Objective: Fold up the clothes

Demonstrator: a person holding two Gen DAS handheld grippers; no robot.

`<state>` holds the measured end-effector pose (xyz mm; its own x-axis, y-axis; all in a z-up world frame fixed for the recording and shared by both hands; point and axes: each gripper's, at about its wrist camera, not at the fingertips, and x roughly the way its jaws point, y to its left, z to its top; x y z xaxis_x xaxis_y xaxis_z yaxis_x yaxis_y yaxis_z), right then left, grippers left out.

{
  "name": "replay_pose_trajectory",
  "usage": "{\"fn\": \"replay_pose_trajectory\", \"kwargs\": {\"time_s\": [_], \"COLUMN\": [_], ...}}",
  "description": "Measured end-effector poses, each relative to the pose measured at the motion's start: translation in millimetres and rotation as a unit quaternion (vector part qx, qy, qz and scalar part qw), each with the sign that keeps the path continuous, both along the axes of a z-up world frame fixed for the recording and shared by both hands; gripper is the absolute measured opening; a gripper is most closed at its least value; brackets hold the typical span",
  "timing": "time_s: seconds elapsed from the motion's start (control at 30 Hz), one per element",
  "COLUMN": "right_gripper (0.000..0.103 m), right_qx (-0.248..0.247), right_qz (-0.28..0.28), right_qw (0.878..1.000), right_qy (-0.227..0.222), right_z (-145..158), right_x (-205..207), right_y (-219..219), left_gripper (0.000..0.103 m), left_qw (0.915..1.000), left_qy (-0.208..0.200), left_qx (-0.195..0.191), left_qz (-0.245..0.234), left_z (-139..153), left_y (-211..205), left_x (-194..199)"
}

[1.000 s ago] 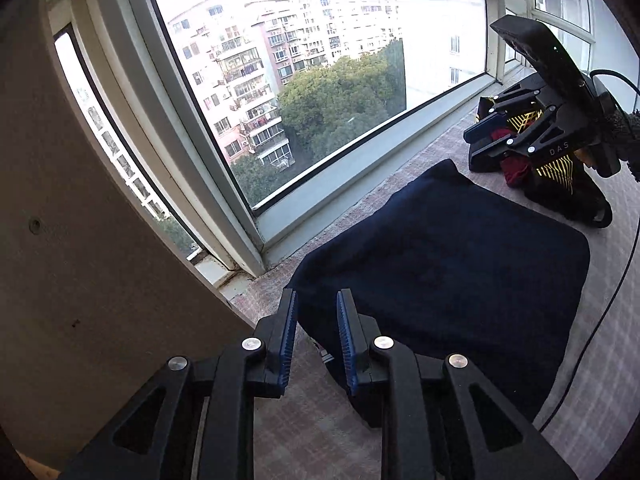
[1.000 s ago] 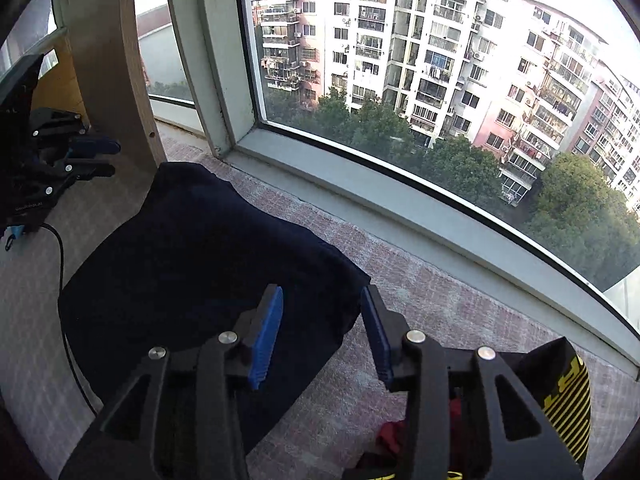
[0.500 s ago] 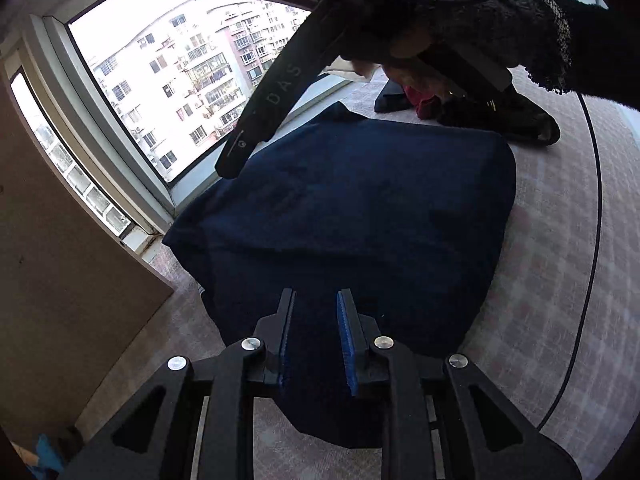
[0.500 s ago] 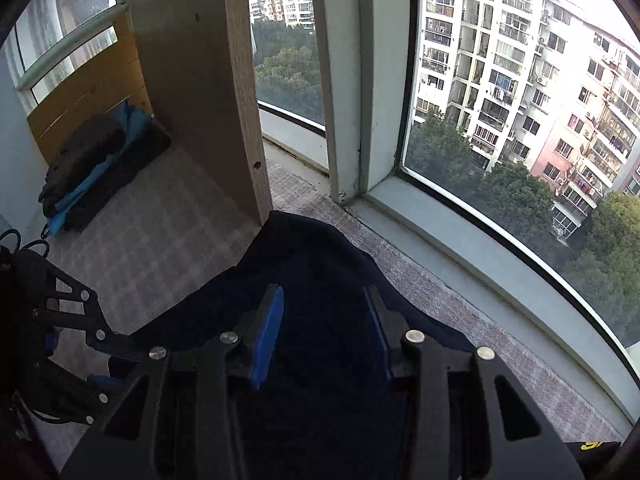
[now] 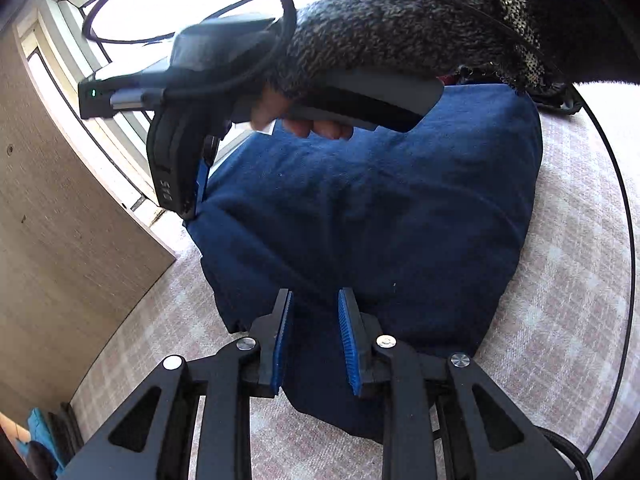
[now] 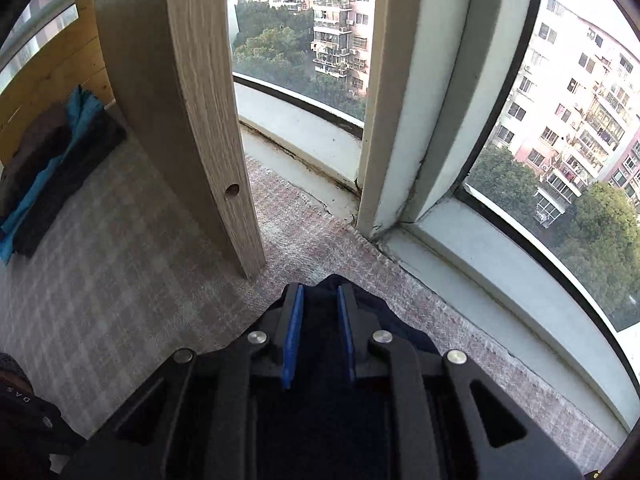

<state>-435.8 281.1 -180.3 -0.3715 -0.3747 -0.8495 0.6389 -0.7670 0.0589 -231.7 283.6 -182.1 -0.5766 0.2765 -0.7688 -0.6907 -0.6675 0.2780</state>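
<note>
Navy garment (image 5: 380,216): lies flat as a folded, roughly rectangular pad on the checked carpet (image 5: 560,280), with its far edge toward the window.
Left gripper (image 5: 314,320): jaws stand narrowly apart over the near edge of the garment; cloth lies between and beneath the blue pads (image 5: 282,340) (a grip cannot be confirmed).
Right gripper (image 6: 318,312): jaws are narrowly parted, straddling the garment's pointed far corner; dark cloth fills the gap between them.
Right gripper, seen from the left wrist (image 5: 192,200): fingertips touch the garment's far left corner. The gloved hand (image 5: 360,40) grips the handle above the cloth.
Cable (image 5: 624,200): runs in an arc along the garment's right side, lying on the carpet.
Wooden panel (image 6: 188,112): stands upright just beside the far corner, limiting room to the left.
Window sill (image 6: 500,272): runs close along the garment's far edge.
Open room: bare carpet to the right of the garment and left of the panel.
Dark and blue pile (image 6: 52,168): well apart, by the wall.
</note>
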Motion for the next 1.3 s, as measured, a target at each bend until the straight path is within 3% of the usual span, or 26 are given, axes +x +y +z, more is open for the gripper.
{"fn": "replay_pose_trajectory", "kwargs": {"time_s": [0.13, 0.17, 0.23, 0.4, 0.53, 0.7, 0.8, 0.9, 1.0, 1.07, 1.2, 1.3], "right_gripper": [0.03, 0.04, 0.042, 0.042, 0.042, 0.042, 0.042, 0.042, 0.041, 0.041, 0.041, 0.041], "right_qx": [-0.042, -0.055, -0.069, -0.053, -0.055, -0.064, -0.078, -0.091, -0.076, -0.077, -0.094, -0.103], "right_qz": [-0.039, -0.052, -0.083, -0.175, -0.129, -0.06, -0.027, 0.013, 0.064, 0.081, 0.021, -0.016], "right_qw": [0.998, 0.997, 0.994, 0.98, 0.988, 0.996, 0.996, 0.995, 0.991, 0.989, 0.992, 0.994], "right_qy": [0.022, 0.016, -0.011, -0.08, -0.061, -0.026, -0.018, -0.037, -0.092, -0.102, -0.075, -0.024], "right_z": [48, 56, 60, 24, 6, 9, 11, 7, -3, -2, 7, 20], "right_x": [44, 61, 101, 200, 243, 236, 221, 214, 227, 239, 229, 223], "right_y": [62, 85, 132, 221, 230, 222, 221, 217, 210, 217, 241, 239], "left_gripper": [0.033, 0.032, 0.032, 0.032, 0.033, 0.033, 0.033, 0.033, 0.035, 0.035, 0.035, 0.035], "left_qw": [0.9992, 0.9989, 0.9984, 0.9968, 0.9971, 0.987, 0.9815, 0.975, 0.978, 0.9774, 0.9796, 0.9819], "left_qy": [-0.016, -0.014, -0.024, -0.052, -0.059, -0.097, -0.128, -0.157, -0.153, -0.157, -0.151, -0.137], "left_qx": [0.03, 0.033, 0.036, 0.056, 0.042, 0.065, 0.052, 0.036, -0.032, -0.029, -0.019, -0.006], "left_qz": [0.023, 0.031, 0.035, 0.022, -0.025, -0.11, -0.133, -0.153, -0.137, -0.138, -0.132, -0.131], "left_z": [18, 22, 26, 29, 29, 54, 46, 37, 1, -2, 6, 20], "left_y": [-28, -36, -49, -53, -21, 41, 80, 117, 136, 137, 131, 117], "left_x": [-2, -1, 0, 10, 15, -12, -37, -62, -76, -76, -72, -57]}}
